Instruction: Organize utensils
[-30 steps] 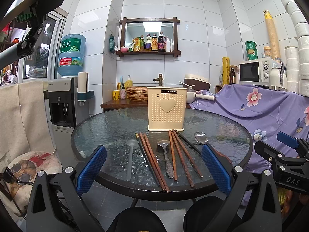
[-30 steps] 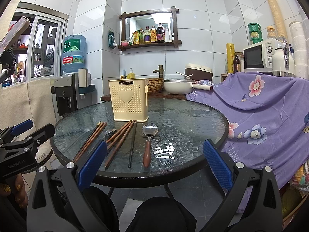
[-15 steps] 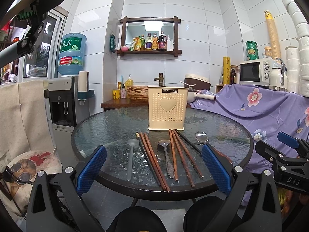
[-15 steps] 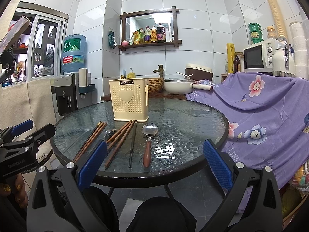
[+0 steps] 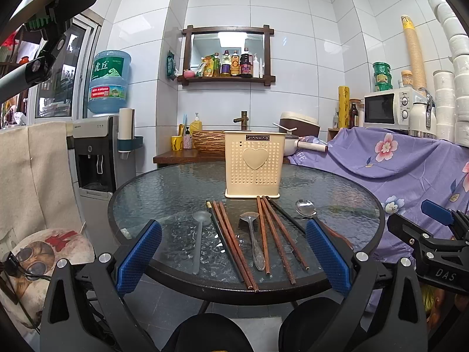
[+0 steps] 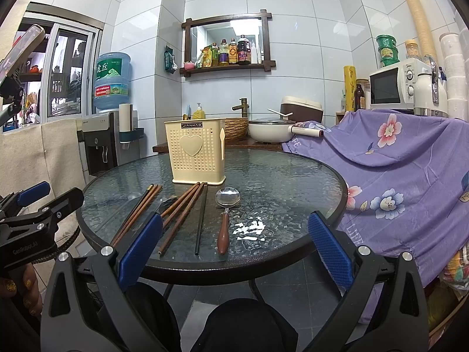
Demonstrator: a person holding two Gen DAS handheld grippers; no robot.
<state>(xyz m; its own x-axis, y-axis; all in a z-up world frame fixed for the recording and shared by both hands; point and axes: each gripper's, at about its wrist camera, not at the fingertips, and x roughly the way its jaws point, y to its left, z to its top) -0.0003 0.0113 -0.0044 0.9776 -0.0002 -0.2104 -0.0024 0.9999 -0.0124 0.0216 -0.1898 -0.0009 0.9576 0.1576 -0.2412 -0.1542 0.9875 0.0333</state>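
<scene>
A cream perforated utensil holder [image 5: 253,165] [image 6: 197,154] with a heart stands upright on the round glass table [image 5: 164,187] [image 6: 293,182]. In front of it lie several brown chopsticks [image 5: 233,242] [image 6: 180,208], a black chopstick [image 6: 201,218], a translucent spoon [image 5: 198,239], a metal spoon [image 5: 253,240] and a wooden-handled spoon [image 5: 304,207] [image 6: 225,218]. My left gripper [image 5: 233,256] is open, hovering short of the table's near edge. My right gripper [image 6: 233,248] is also open, empty, at the near edge to the right.
A water dispenser [image 5: 101,146] stands left of the table. A purple floral cloth [image 6: 395,170] covers furniture on the right, with a microwave [image 6: 392,85] above. A counter behind holds a basket [image 6: 236,127] and a pot [image 6: 271,130]. A stool cushion [image 5: 44,249] sits low left.
Both grippers have stayed nearly still and open; the left view has drifted very slightly. Nothing on the table has moved.
</scene>
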